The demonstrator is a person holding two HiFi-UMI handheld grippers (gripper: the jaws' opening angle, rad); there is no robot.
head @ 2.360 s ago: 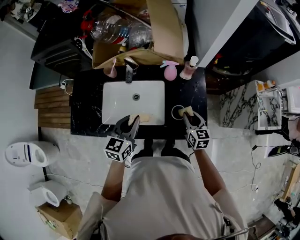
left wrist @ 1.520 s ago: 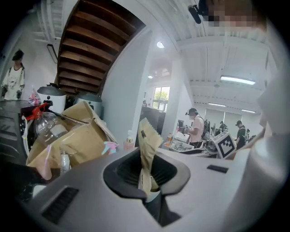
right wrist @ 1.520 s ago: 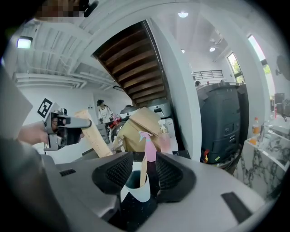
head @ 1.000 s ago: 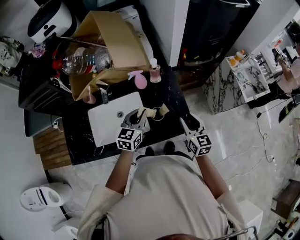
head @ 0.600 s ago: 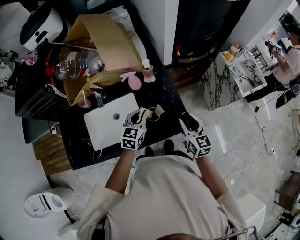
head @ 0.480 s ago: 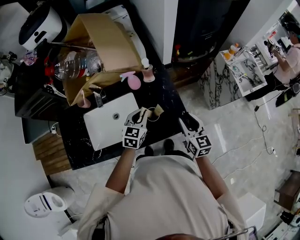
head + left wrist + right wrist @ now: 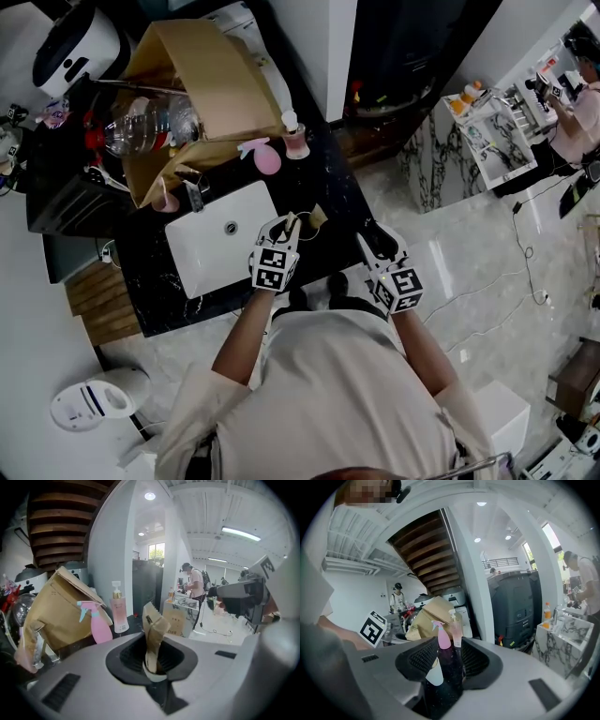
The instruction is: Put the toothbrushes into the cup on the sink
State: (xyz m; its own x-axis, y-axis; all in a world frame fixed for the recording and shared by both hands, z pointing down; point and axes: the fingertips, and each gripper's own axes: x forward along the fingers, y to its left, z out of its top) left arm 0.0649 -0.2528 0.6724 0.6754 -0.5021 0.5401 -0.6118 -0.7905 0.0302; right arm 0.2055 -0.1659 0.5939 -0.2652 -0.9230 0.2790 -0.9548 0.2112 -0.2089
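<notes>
l gripper (image 7: 284, 229) has come down since a sec ago. then it held the tan toothbrush packet (image 7: 153, 634) up over the counter (image 7: 330, 192). now the packet's foot sits inside the white cup (image 7: 154, 676), which stands on the black top just right of the sink basin (image 7: 220, 242). its jaws have just been easing apart: narrow gap, packet upright between them, looks let go rather than pinched. a 2nd tan packet (image 7: 319, 218) shows at the cup's right side in the head view, so prob both brushes are in & the task is about done. what's left is backing the l gripper off w/o dragging the packet out.

r gripper (image 7: 371, 236) hasn't shifted. it's parked at the counter's near right edge, apart from the cup, jaws spread, nothing in them.

around: faucet (image 7: 194, 197) at the basin's far side, pink spray bottle (image 7: 267, 159) & pump bottle (image 7: 296, 141) on the far counter. beyond them is a big cardboard box (image 7: 202, 75) w/ a clear plastic bottle (image 7: 150, 127). none lie between gripper & cup. only snag i'd guess: the packets look tall for a small cup, so a nudge could tip it.
</notes>
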